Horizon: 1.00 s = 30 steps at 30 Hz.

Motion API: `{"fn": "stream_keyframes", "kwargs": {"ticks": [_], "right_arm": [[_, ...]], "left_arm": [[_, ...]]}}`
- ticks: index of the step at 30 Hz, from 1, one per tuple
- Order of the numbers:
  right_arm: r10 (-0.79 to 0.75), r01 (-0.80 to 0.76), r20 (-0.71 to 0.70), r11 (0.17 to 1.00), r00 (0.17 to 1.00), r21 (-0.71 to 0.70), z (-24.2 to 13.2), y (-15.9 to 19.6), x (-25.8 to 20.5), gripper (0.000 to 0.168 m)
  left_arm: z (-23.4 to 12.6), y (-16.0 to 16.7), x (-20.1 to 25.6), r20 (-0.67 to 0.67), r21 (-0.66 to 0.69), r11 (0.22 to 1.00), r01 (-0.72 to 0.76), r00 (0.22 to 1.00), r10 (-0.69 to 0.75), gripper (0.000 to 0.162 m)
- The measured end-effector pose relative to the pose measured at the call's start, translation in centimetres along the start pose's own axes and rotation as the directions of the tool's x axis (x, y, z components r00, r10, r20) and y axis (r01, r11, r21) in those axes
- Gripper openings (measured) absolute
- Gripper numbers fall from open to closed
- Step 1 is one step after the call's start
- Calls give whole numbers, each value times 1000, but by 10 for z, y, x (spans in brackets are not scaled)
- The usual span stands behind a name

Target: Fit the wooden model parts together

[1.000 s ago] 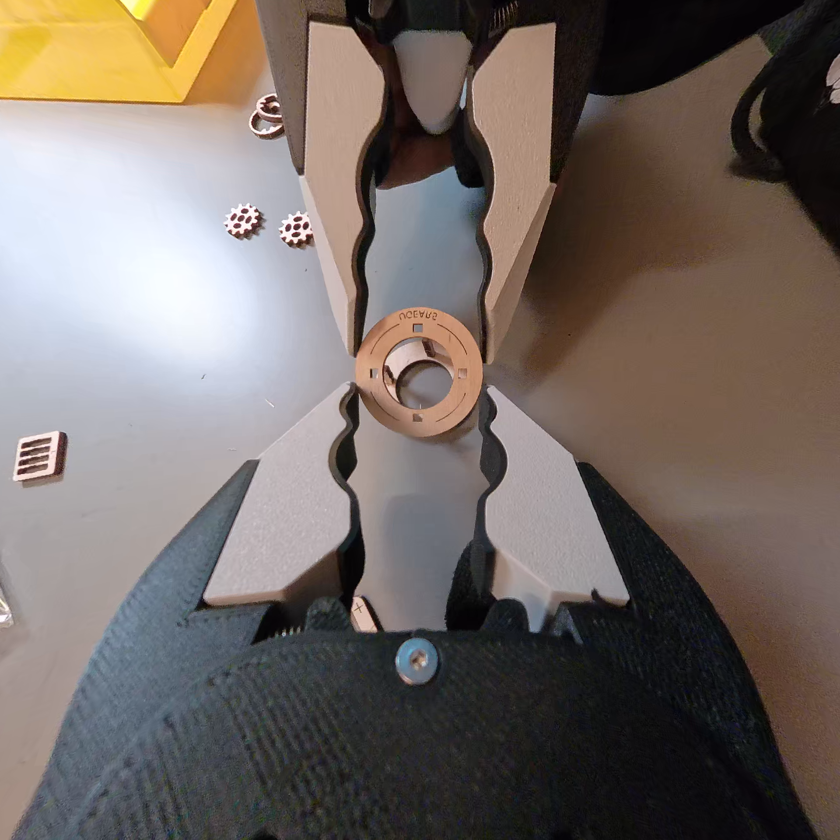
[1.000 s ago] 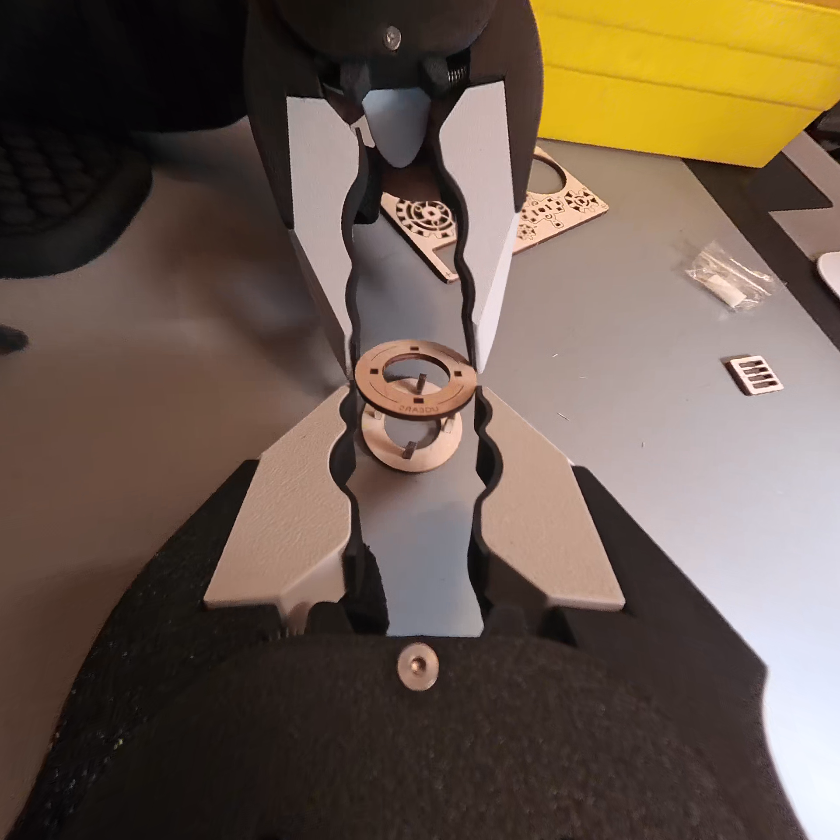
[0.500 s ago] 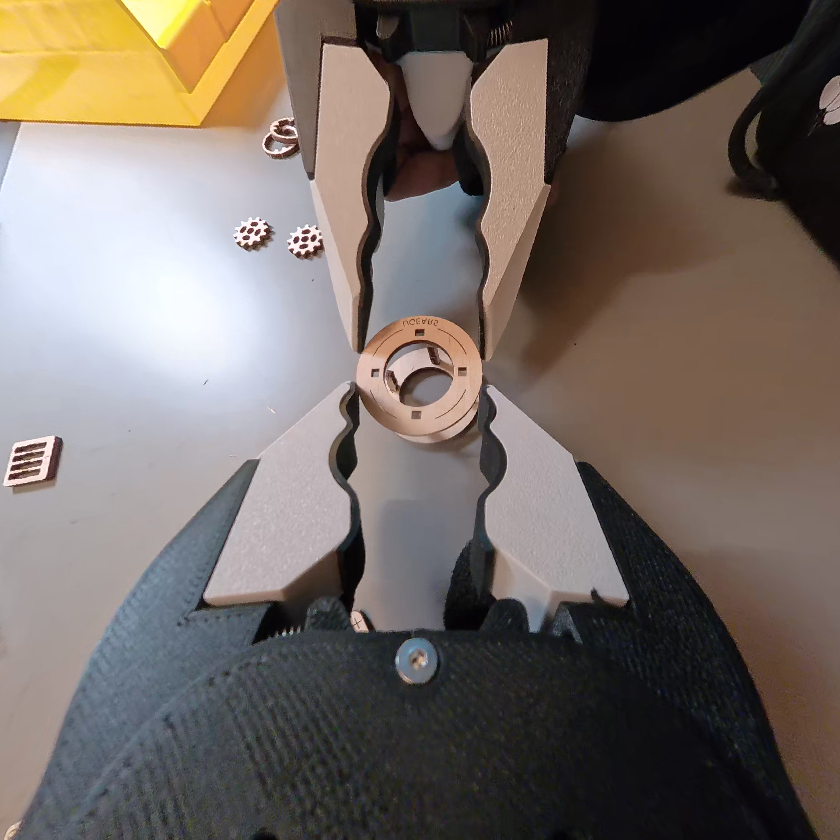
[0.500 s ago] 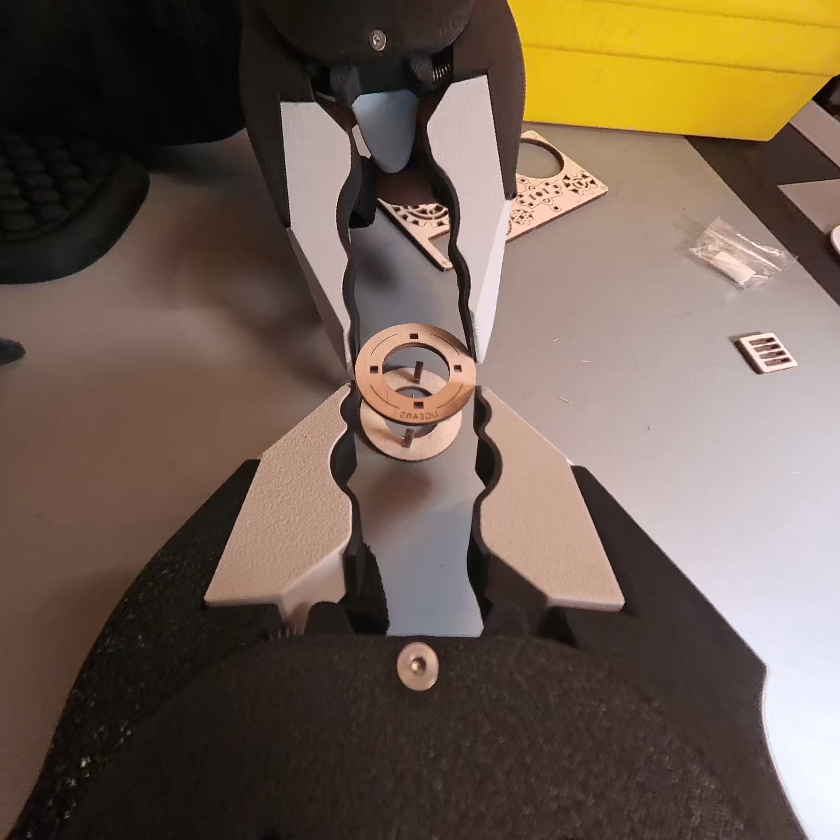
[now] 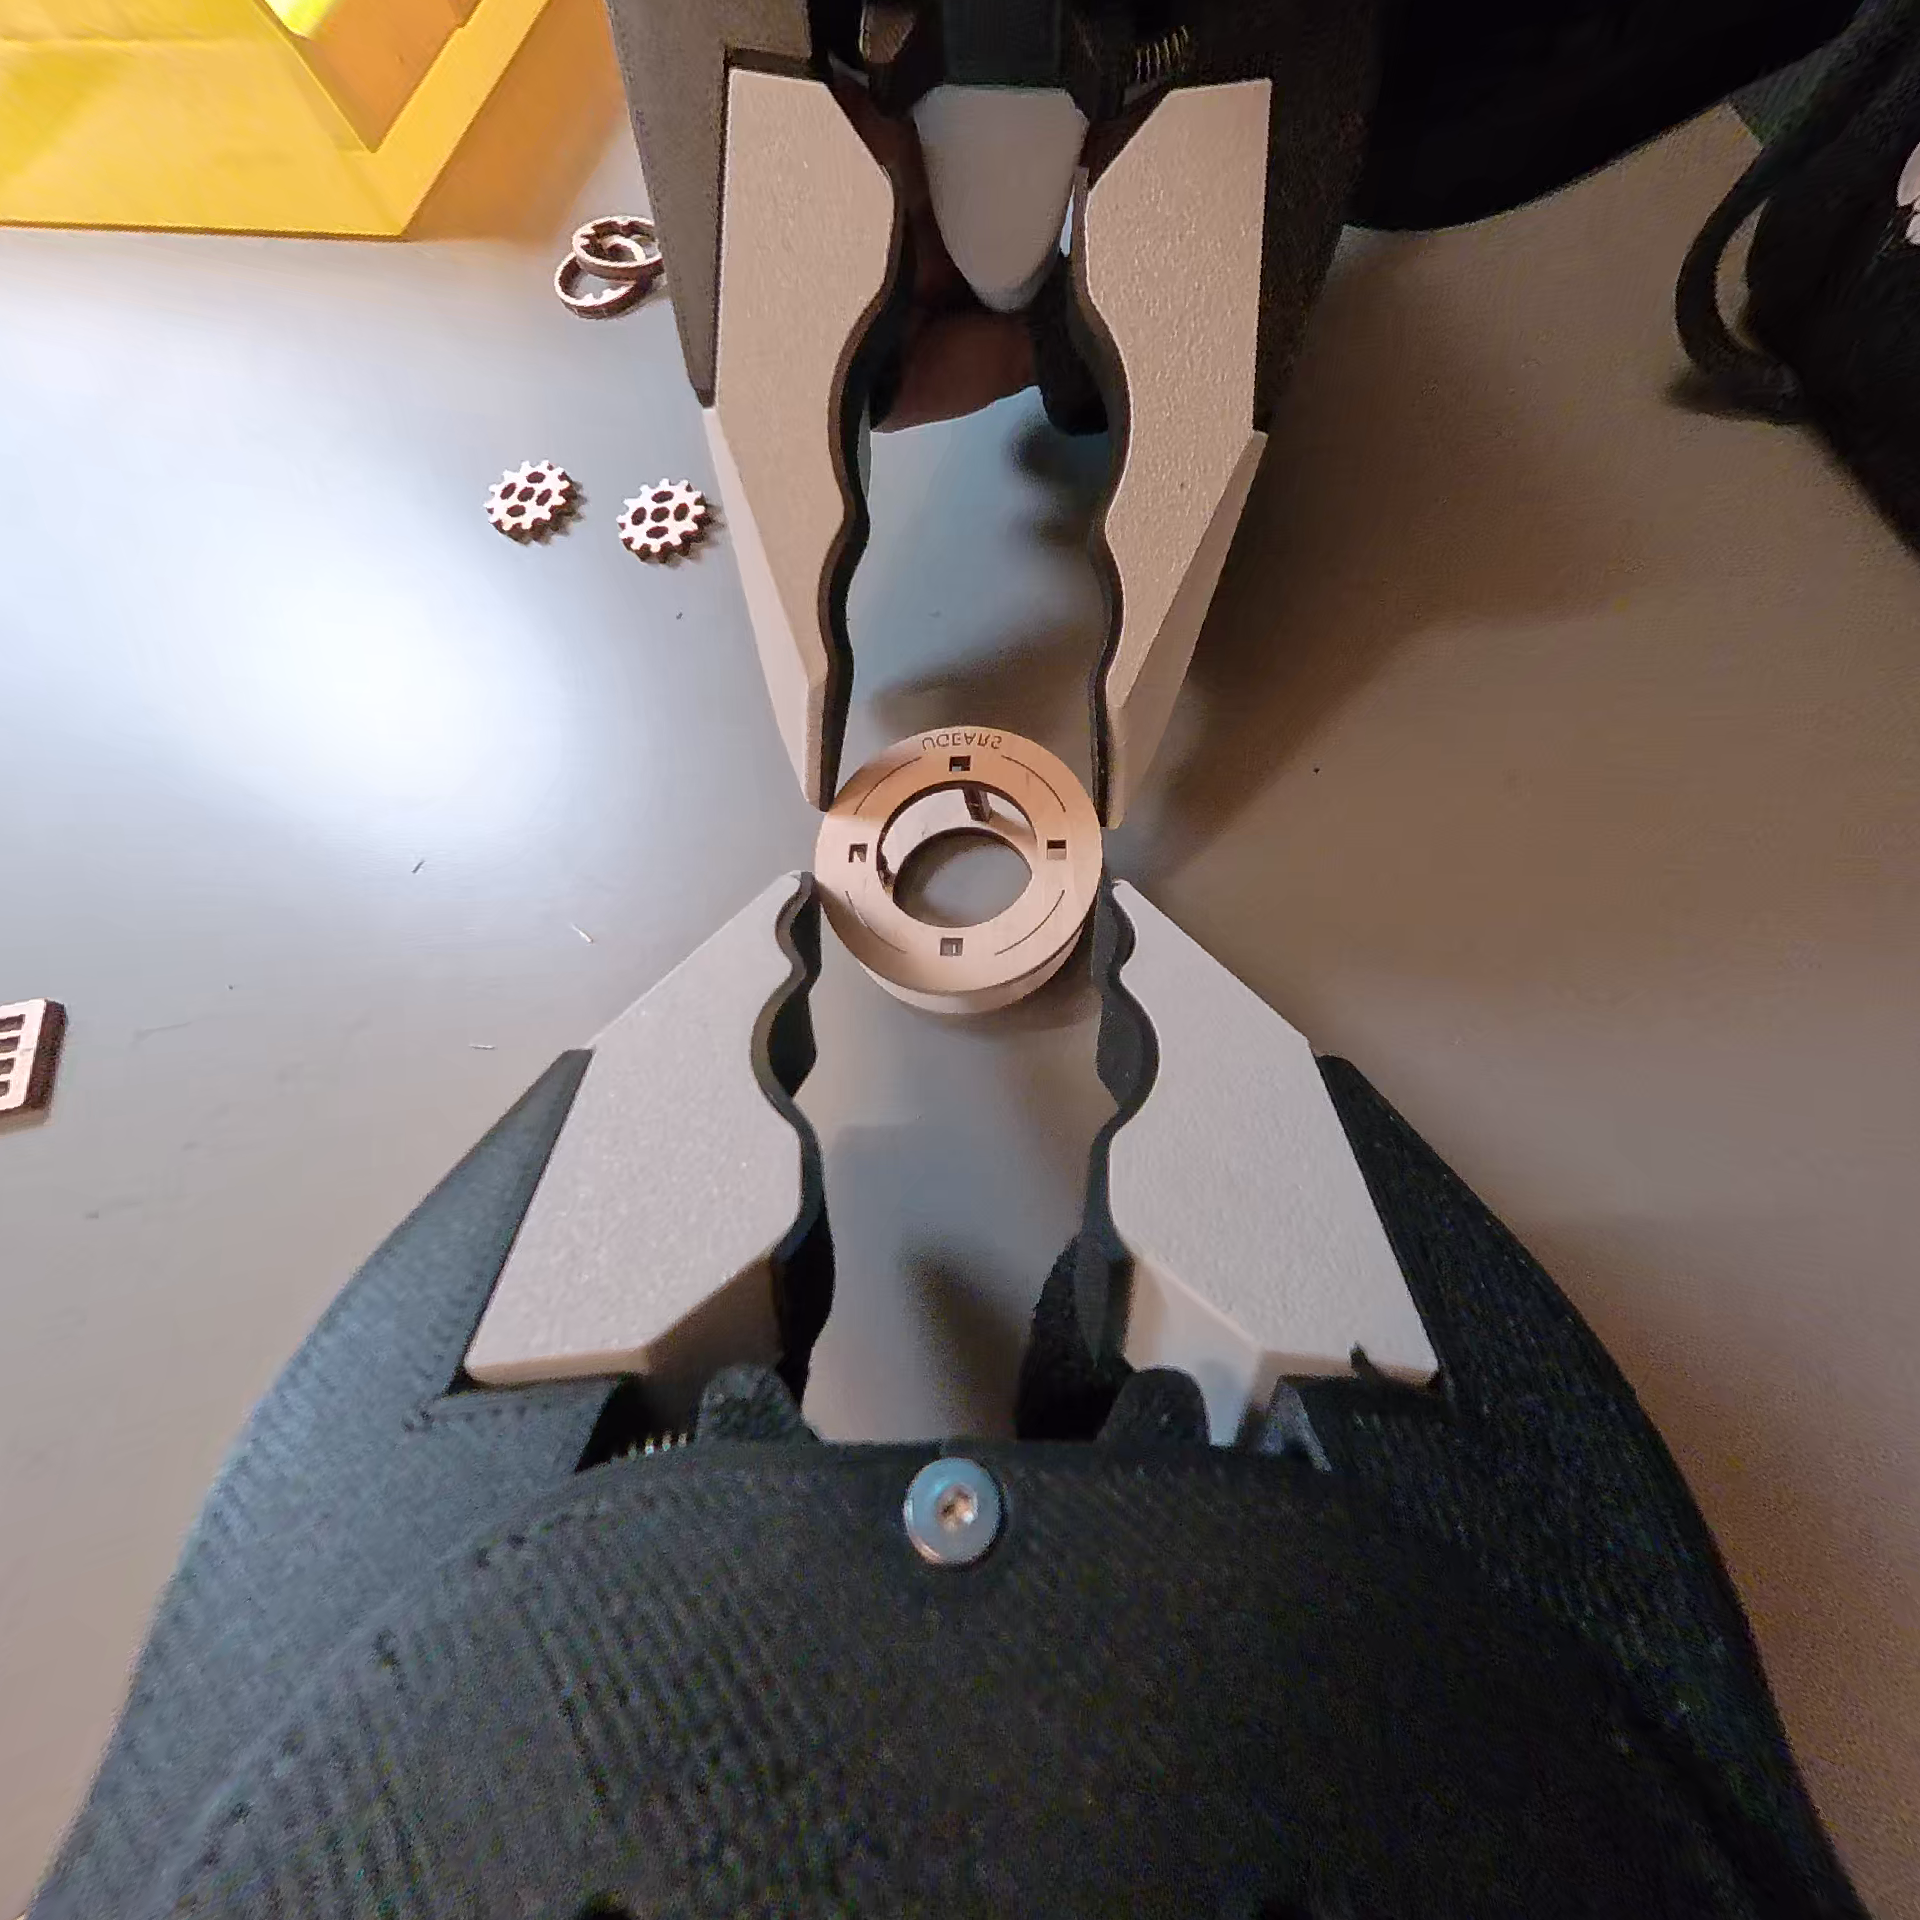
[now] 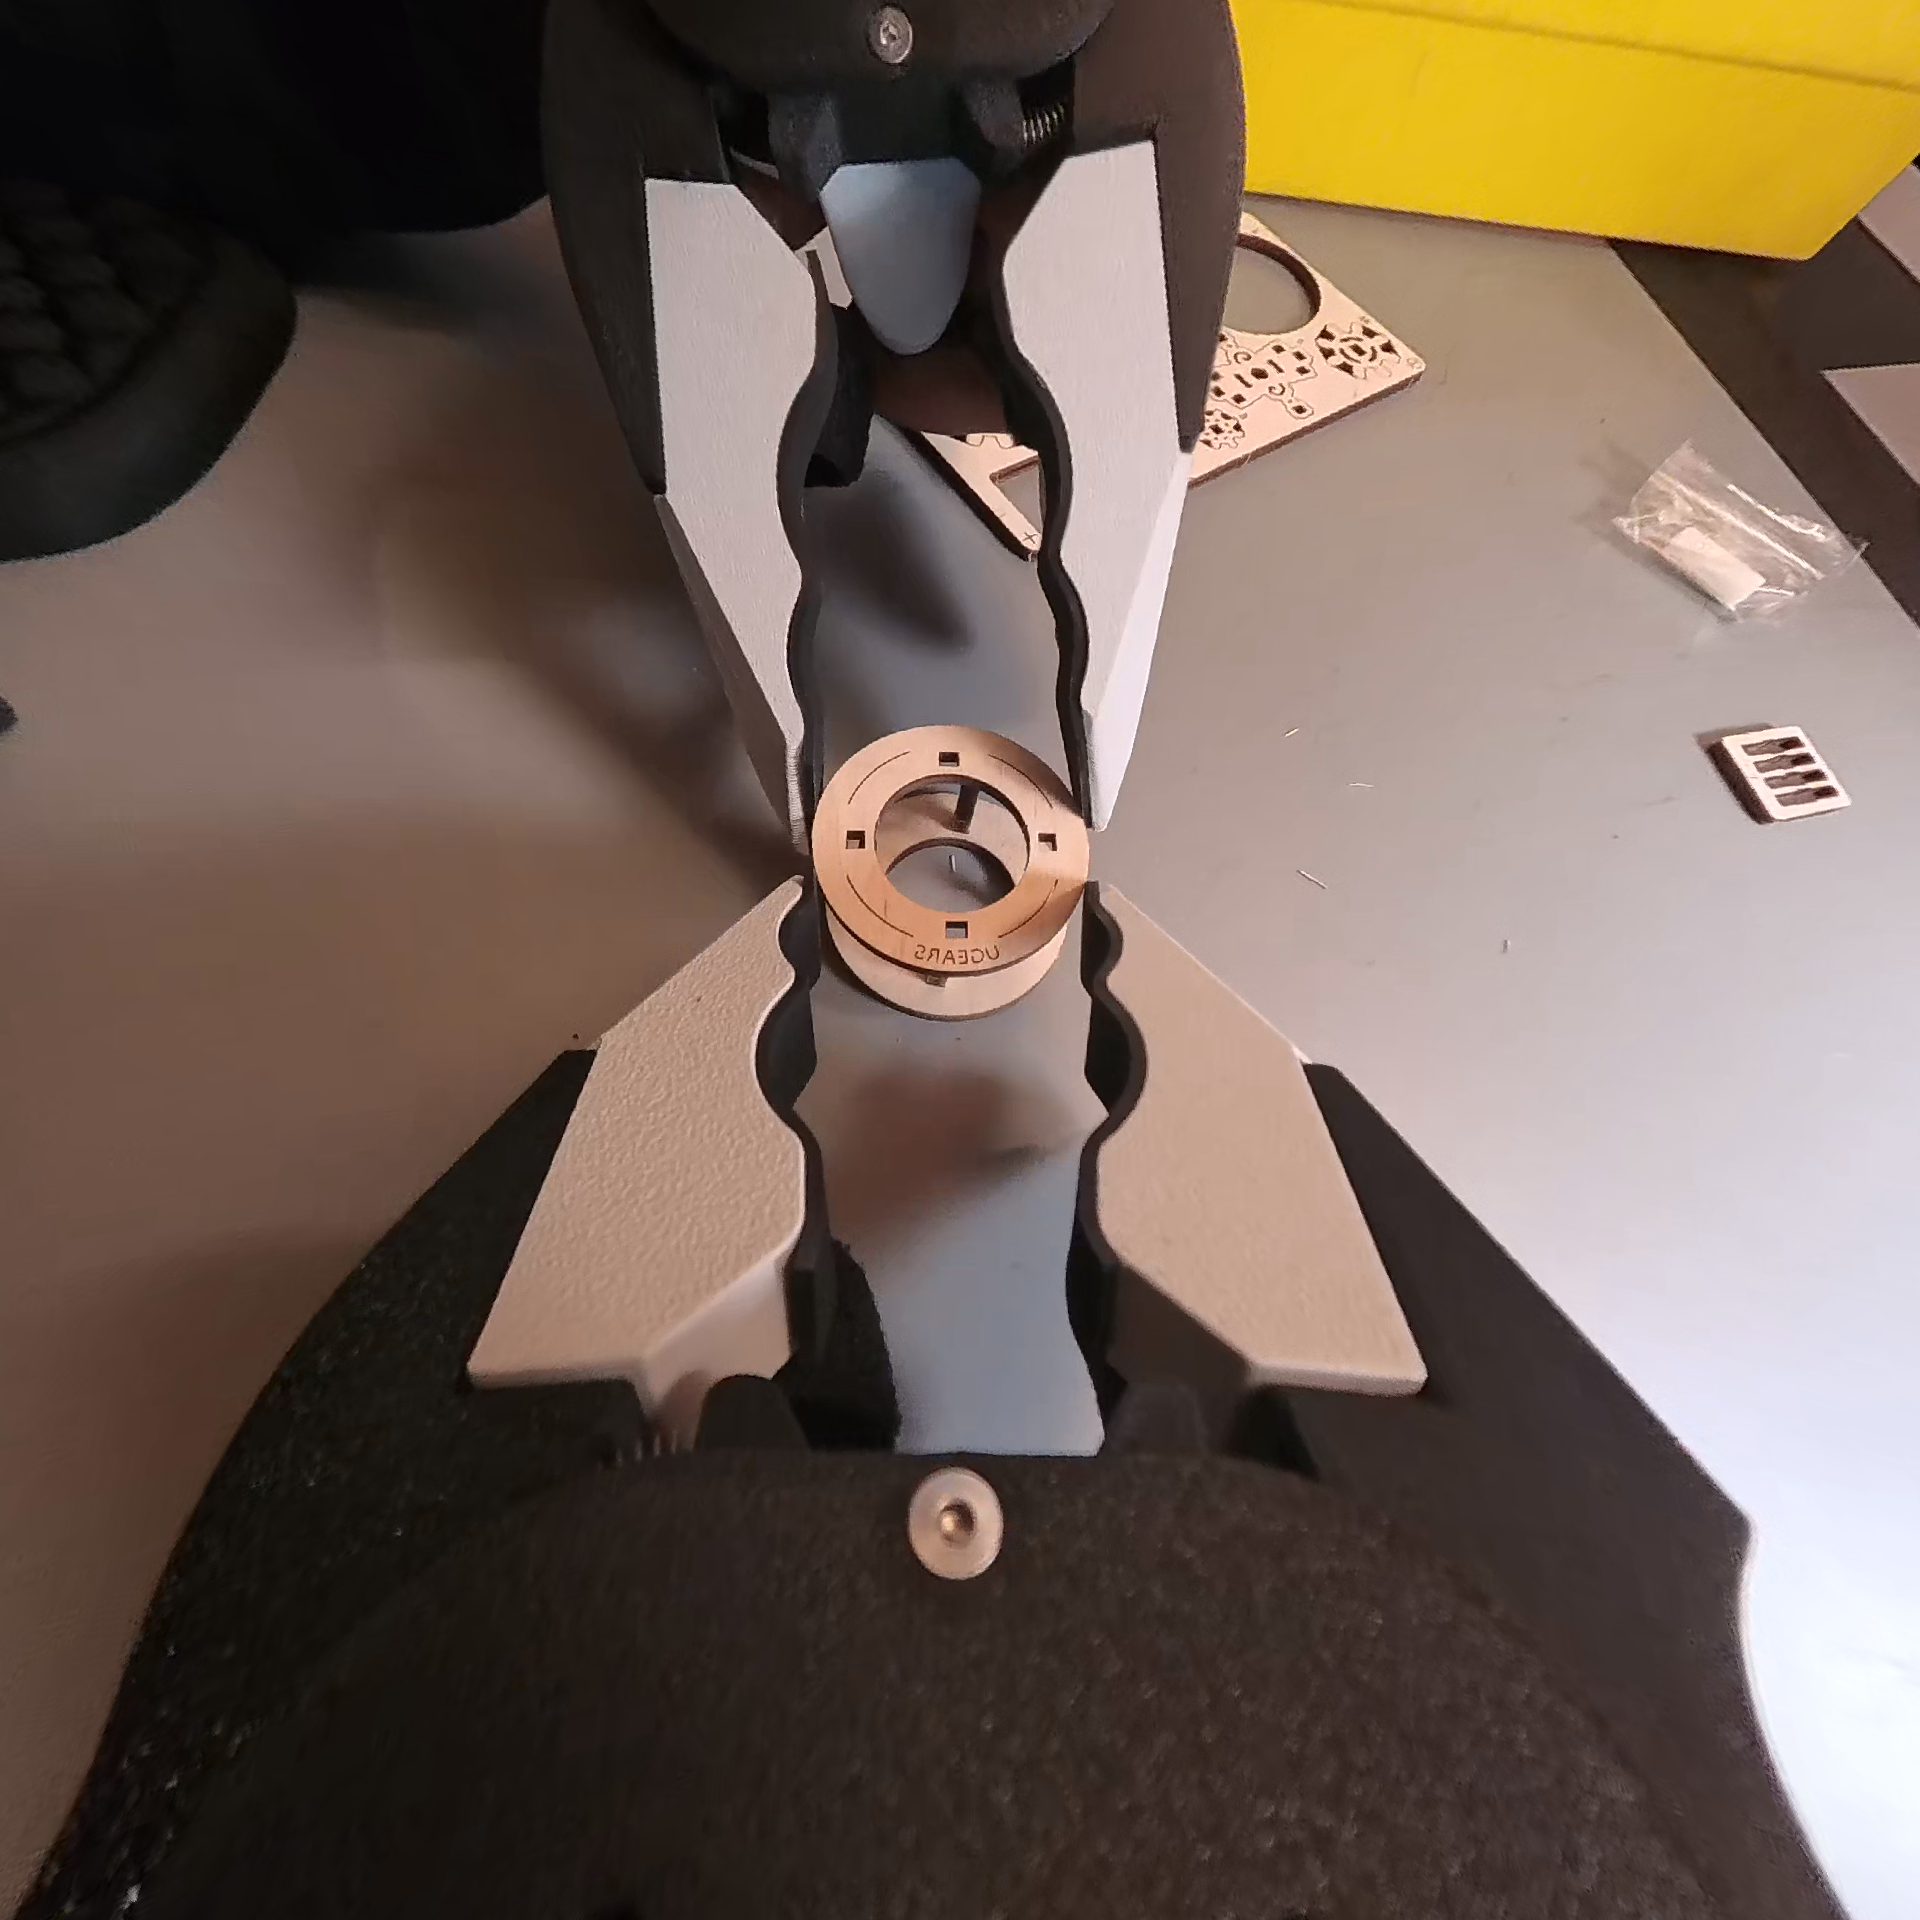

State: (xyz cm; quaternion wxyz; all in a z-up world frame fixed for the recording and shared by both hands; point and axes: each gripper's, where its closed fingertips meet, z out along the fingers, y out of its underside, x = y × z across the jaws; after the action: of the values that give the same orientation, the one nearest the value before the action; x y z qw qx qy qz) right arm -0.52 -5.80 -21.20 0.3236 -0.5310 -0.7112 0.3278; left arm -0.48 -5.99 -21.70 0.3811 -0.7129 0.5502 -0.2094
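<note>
A flat grey table (image 5: 312, 727) fills both views. Low in the left wrist view, the left gripper (image 5: 956, 899) is clamped on the sides of a wooden ring (image 5: 956, 857) in the middle of the frame. A second wooden ring (image 6: 951, 982) sits just under it. From the top of the frame, the right gripper (image 5: 961, 805) squeezes the same ring. Farther off at the upper left lie two small gears (image 5: 592, 509) and a yellow box (image 5: 208, 114). A wooden sheet (image 6: 1299, 384) lies at the upper right of the right wrist view

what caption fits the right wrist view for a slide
Two tongs meet at a wooden ring stacked above a second ring on the grey table.
</note>
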Motion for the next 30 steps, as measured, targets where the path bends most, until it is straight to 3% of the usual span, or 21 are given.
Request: {"fn": "stream_keyframes", "kwargs": {"ticks": [30], "right_arm": [[-30,30,-25,999,999,-12,0,4,-1,47]], "left_arm": [[3,0,1,-3,14,1000,-13,1000,14,52]]}}
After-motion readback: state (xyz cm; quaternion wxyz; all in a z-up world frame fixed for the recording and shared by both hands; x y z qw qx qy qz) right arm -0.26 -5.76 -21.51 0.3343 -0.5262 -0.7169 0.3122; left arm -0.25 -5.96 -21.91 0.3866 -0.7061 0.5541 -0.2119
